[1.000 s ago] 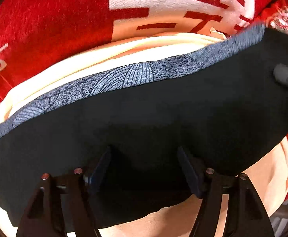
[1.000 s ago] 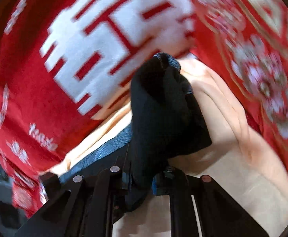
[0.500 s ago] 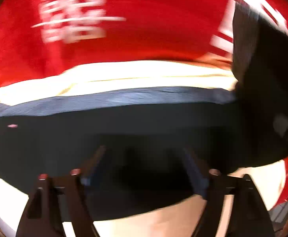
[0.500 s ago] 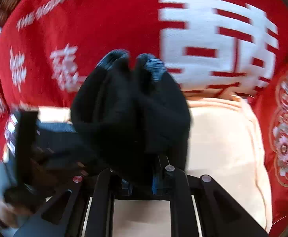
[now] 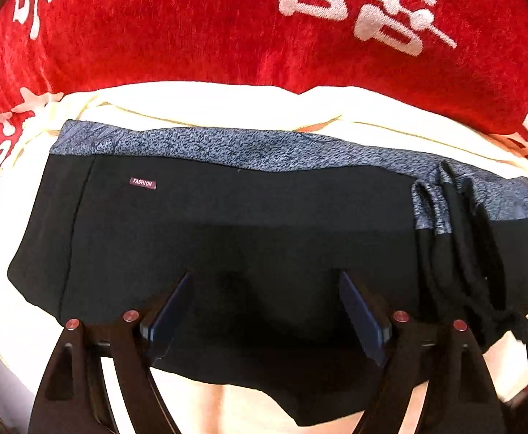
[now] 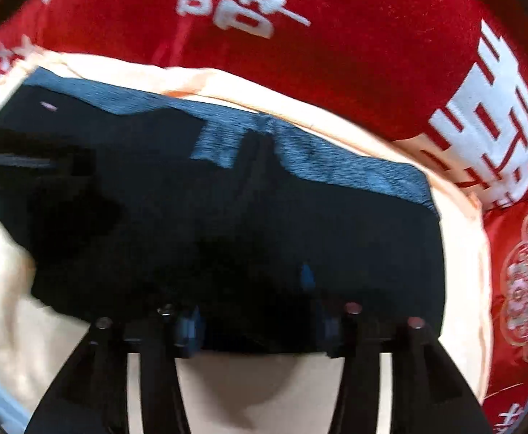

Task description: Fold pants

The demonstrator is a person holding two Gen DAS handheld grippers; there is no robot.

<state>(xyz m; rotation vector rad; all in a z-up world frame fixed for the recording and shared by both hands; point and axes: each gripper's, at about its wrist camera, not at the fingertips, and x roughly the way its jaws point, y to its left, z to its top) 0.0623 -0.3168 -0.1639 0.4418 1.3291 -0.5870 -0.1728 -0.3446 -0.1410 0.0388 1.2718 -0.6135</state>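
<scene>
Where the red blanket (image 5: pixel 191 36) with its white characters fills the background of both views, a cream sheet (image 5: pixel 228 105) lies over it and carries everything else. On that cream sheet rest the black pants (image 5: pixel 246 224), folded into a wide, flat bundle with the grey speckled waistband (image 5: pixel 228 144) along the far edge. At the right end of the bundle in the left wrist view, folded-over layers sit on top with a second strip of grey band (image 5: pixel 430 206) and dark drawstring cords (image 5: pixel 473 289) trailing toward the near edge. The left hand-held gripper (image 5: pixel 264 307) hovers over the near part of the pants with its fingers (image 5: pixel 170 311) spread wide, grasping nothing. In the blurred right wrist view, the right hand-held gripper (image 6: pixel 260 322) also stands released above the near edge of the same bundle (image 6: pixel 228 217), fingers (image 6: pixel 188 325) apart. A small maroon "FASHION" label (image 5: pixel 143 182) sits near the left end just below the waistband.
</scene>
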